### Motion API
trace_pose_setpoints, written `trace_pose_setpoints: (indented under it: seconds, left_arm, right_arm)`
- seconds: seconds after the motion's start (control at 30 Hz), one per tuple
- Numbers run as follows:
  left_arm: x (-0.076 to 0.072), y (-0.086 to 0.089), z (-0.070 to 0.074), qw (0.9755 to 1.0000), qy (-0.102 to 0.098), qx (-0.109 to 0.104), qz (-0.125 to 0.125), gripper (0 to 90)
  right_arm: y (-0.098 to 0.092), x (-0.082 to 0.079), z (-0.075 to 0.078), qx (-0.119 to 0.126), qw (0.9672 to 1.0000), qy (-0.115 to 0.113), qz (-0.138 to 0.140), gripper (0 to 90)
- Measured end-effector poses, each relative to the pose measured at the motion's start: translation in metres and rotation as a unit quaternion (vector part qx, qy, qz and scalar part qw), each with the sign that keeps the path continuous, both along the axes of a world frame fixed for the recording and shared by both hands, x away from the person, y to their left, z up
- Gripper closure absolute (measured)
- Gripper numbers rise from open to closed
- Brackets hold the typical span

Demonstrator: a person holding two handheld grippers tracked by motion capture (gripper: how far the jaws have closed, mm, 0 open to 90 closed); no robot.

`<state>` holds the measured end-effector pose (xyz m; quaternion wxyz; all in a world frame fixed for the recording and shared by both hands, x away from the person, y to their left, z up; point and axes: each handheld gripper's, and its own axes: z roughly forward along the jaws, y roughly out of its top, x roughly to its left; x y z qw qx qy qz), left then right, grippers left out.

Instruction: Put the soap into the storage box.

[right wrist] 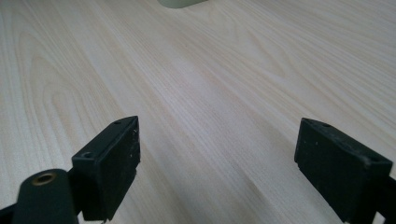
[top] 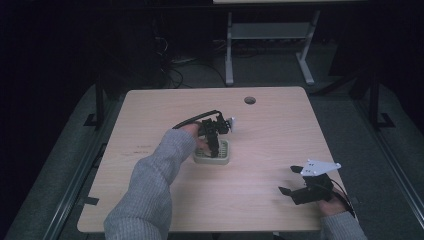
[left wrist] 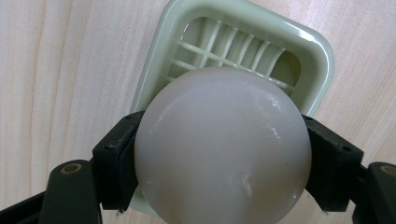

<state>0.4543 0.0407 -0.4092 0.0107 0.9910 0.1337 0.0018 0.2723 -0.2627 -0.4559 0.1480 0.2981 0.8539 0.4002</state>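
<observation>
- Broadly, we work at a pale wooden table (top: 270, 125), our grey sleeves coming in from its near edge.
- Next in size, our right gripper (top: 295, 182) sits low over the near right part of the table, well apart from everything else; its jaws stand wide apart with bare wood between them.
- Our left gripper (top: 212, 142) points down over the middle of the table, its jaws clamped on a white ball (left wrist: 223, 147), one pad pressing each side.
- Directly beneath the ball lies a pale green basket (left wrist: 322, 56) with a slatted floor; we cannot tell whether the ball touches it.
</observation>
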Motion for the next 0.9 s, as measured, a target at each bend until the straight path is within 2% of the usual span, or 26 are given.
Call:
trace_pose_setpoints:
  seconds: [0.1,0.2,0.43,0.67,0.77,0.9]
  left_arm:
    - [0.0,0.0,-0.001,1.0,0.002,0.001,0.003,24.0]
    - [0.0,0.0,-0.001,1.0,-0.005,0.006,-0.001,23.9]
    - [-0.002,0.001,0.003,0.9999,-0.011,-0.002,0.0,23.2]
    - [-0.003,0.004,0.004,0.9999,-0.014,0.003,0.0,22.0]
    - [-0.006,0.008,0.004,0.9999,-0.015,-0.008,0.003,21.3]
    - [-0.007,0.012,0.005,0.9998,-0.014,-0.012,0.008,20.4]
  right_arm:
    - [0.0,0.0,0.0,0.001,1.0,0.0,-0.001,13.6]
    - [0.0,0.0,0.0,0.001,1.0,0.001,-0.001,13.6]
    - [0.0,0.0,0.0,0.0,1.0,0.0,0.0,13.6]
    - [0.0,0.0,0.0,-0.001,1.0,0.0,0.001,13.6]
    - [0.001,0.0,0.0,-0.002,1.0,0.0,0.002,13.6]
    - [0.001,0.001,-0.001,-0.001,1.0,0.001,0.001,13.6]
